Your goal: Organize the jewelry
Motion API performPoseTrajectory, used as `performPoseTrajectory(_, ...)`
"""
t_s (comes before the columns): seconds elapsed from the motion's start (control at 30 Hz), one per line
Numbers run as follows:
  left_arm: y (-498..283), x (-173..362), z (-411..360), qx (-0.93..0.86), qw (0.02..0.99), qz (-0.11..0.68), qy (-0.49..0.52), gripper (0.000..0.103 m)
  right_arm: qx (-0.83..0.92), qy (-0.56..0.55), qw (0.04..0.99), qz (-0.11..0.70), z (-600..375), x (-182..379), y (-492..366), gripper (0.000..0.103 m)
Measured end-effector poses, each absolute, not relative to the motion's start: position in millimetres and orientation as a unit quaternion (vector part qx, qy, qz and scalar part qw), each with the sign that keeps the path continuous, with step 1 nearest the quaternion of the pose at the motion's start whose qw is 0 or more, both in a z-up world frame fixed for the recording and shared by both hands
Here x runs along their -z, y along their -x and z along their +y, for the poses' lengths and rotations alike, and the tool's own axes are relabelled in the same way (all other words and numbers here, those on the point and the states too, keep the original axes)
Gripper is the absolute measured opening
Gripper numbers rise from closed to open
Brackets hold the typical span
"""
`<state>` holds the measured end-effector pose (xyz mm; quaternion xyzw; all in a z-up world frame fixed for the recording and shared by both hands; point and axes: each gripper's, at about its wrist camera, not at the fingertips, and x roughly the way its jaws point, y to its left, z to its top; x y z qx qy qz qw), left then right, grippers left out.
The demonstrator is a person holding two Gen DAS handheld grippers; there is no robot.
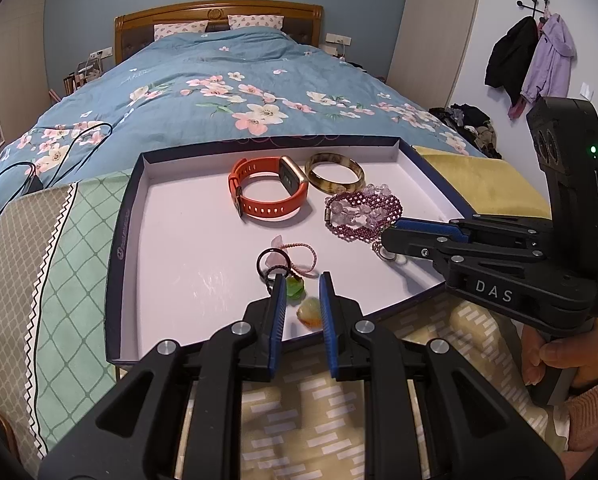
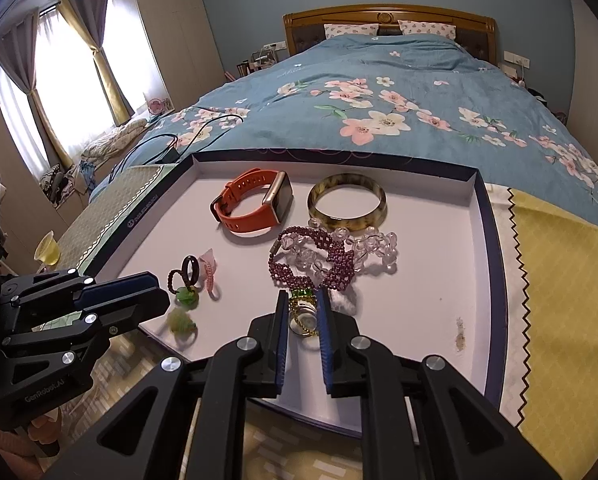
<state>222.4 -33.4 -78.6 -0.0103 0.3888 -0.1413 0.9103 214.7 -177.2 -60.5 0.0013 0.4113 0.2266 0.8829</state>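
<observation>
A shallow white-lined tray holds an orange watch, a mottled bangle, a purple bead bracelet, a green pendant and a yellowish stone. My right gripper is shut on a small gold ring with green stones, just above the tray floor. My left gripper hovers at the tray's near edge over the yellowish stone, its jaws narrow with nothing pressed between them.
The tray rests at the foot of a bed with a blue floral quilt. Black cables trail on the left, a yellow cloth lies to the right. A hand grips the right gripper's handle. Coats hang on the far wall.
</observation>
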Motion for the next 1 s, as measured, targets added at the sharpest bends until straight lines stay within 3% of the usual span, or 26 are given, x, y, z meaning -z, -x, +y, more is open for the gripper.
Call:
performPoseTrajectory(0.1, -222.4, 78.6, -33.0, 0.142, 0.91, 0.388, 0.012, 0.018, -0.225, -0.006, 0.884, 0.41, -179.3, 60.4, -214.5, 0.014)
performPoseTrajectory(0.47, -216.8, 76.5, -29.4, 0.134, 0.918, 0.373, 0.017, 0.049, -0.221, -0.027, 0.892, 0.393, -191.6, 52.5, -204.2, 0.033)
performPoseTrajectory(0.57, -211.1, 72.1, -28.8, 0.13, 0.923, 0.361, 0.013, 0.063, -0.217, -0.031, 0.897, 0.385, -194.8, 48.9, -197.6, 0.049)
performPoseTrajectory(0.6, -209.1, 70.1, -28.3, 0.128, 0.926, 0.356, 0.014, 0.074, -0.214, -0.031, 0.899, 0.381, -196.2, 47.0, -194.1, 0.057)
performPoseTrajectory(0.67, -203.3, 65.3, -27.4, 0.122, 0.932, 0.342, 0.011, 0.079, -0.212, -0.031, 0.903, 0.374, -198.2, 44.6, -189.5, 0.063)
performPoseTrajectory(0.73, -199.2, 61.8, -26.7, 0.12, 0.934, 0.337, 0.011, 0.092, -0.21, -0.032, 0.906, 0.367, -200.0, 42.7, -183.5, 0.073)
performPoseTrajectory(0.9, -184.3, 54.7, -21.6, 0.11, 0.94, 0.322, 0.009, 0.097, -0.199, -0.03, 0.913, 0.354, -203.5, 41.3, -168.9, 0.092)
performPoseTrajectory(1.0, -174.4, 51.7, -16.7, 0.097, 0.945, 0.312, 0.006, 0.097, -0.194, -0.027, 0.919, 0.341, -205.6, 39.1, -158.5, 0.096)
